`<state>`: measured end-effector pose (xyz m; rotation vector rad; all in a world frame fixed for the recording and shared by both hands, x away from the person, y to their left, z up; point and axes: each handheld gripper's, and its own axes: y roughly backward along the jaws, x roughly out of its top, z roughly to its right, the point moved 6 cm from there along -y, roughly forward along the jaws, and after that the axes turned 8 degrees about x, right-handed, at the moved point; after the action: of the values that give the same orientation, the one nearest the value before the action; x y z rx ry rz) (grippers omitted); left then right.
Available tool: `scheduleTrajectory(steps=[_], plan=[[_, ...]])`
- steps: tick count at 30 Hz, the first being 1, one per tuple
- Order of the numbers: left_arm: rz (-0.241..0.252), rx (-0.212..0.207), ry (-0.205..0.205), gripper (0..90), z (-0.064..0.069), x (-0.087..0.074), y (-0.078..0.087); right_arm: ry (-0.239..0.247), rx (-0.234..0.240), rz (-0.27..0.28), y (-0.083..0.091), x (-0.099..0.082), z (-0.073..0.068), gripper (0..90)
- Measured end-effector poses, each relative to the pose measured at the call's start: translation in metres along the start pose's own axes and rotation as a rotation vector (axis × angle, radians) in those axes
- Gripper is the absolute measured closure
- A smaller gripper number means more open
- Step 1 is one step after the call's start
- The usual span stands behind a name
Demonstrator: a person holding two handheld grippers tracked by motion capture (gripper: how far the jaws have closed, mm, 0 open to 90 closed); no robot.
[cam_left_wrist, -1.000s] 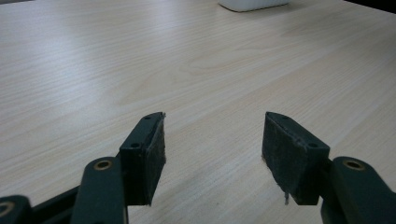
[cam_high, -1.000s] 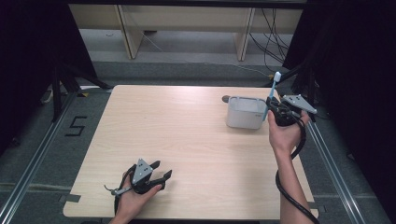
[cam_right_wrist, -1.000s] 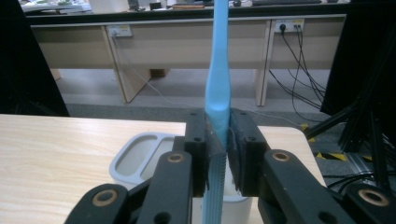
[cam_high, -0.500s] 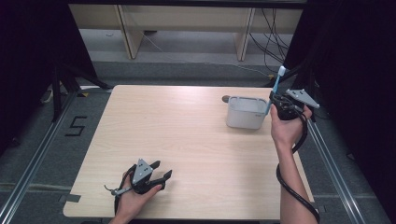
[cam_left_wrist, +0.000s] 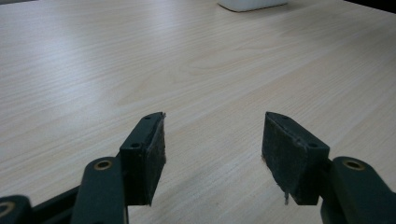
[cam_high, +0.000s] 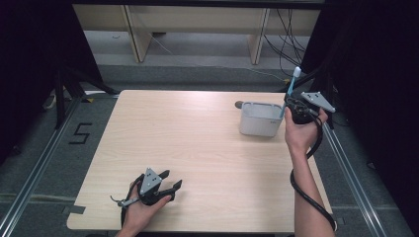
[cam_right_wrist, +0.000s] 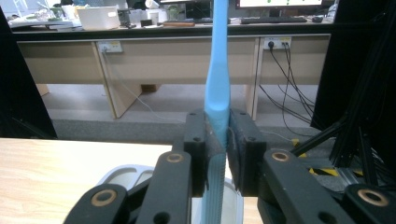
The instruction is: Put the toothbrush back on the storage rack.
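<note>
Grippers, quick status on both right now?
Left gripper: open, nothing between the jaws, resting low on the table.
Right gripper: shut on the blue toothbrush, held upright above the white holder.

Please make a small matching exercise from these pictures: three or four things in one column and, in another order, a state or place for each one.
1. toothbrush
2. white holder
3. left gripper
4. right gripper

a. open, nothing between the jaws, low over the table
b. upright, light blue
c. shut on the toothbrush
d. stands on the table's far right part

Pairs: 1-b, 2-d, 3-a, 4-c
</note>
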<state>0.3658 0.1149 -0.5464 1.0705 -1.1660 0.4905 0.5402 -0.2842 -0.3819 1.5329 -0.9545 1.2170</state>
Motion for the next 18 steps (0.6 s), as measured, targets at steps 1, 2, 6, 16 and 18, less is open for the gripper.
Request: scheduleTrajectory(steps=[1,2,6,16,18], plan=[[0.0,0.0,0.0,39.0,0.0,0.0,0.0,-0.005,-0.001,0.004,-0.001,0.001,-0.001,78.8],[0.0,0.001,0.0,39.0,0.0,0.0,0.0,-0.004,0.0,0.001,-0.001,0.001,0.0,78.8],[0.0,0.0,0.001,39.1,0.0,0.0,0.0,0.001,-0.006,0.006,-0.004,0.002,0.001,78.7],[0.001,-0.001,0.003,39.1,0.0,0.0,0.0,-0.004,-0.025,0.002,-0.011,-0.004,0.007,78.8],[0.0,0.0,0.003,39.1,0.0,0.0,0.0,-0.017,-0.027,0.0,-0.012,-0.005,0.007,78.8]])
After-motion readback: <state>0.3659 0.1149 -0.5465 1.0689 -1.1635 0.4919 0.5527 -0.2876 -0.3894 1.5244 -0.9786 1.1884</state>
